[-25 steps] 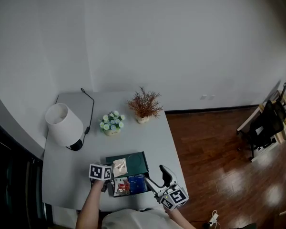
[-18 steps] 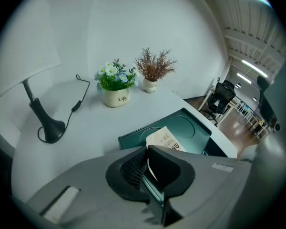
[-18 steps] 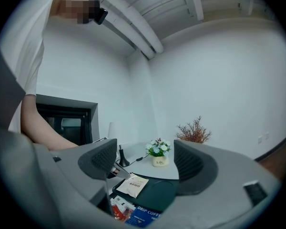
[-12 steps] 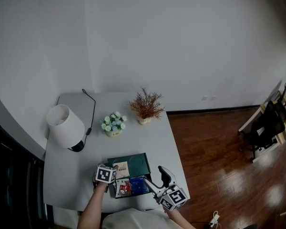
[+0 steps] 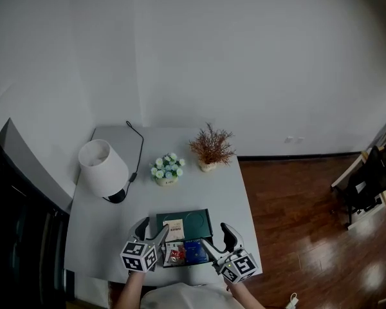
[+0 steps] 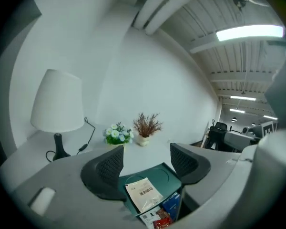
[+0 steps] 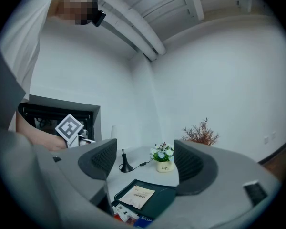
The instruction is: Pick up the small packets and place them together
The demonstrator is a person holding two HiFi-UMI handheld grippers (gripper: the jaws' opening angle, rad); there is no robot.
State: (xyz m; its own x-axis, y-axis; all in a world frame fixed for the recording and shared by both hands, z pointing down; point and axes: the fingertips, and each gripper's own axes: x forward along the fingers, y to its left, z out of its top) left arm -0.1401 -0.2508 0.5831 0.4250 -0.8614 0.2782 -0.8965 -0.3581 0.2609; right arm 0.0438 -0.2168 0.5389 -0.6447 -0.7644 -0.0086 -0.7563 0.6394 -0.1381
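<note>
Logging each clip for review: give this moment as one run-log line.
left gripper: jaws just opening, nothing between | right gripper: jaws open, empty | beige packet, red packet, blue packet: on green tray

The tabletop is matt grey and smooth. The tray looks like smooth dark-green plastic. The beige packet seems matt paper; the blue packet is glossy. The wooden floor shines.

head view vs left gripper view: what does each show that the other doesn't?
Head view only: the wooden floor beside the table. Left gripper view only: ceiling strip lights and the ceiling beams. Both: white lamp, blue-white flowers, dried plant, green tray with the beige packet on it.
</note>
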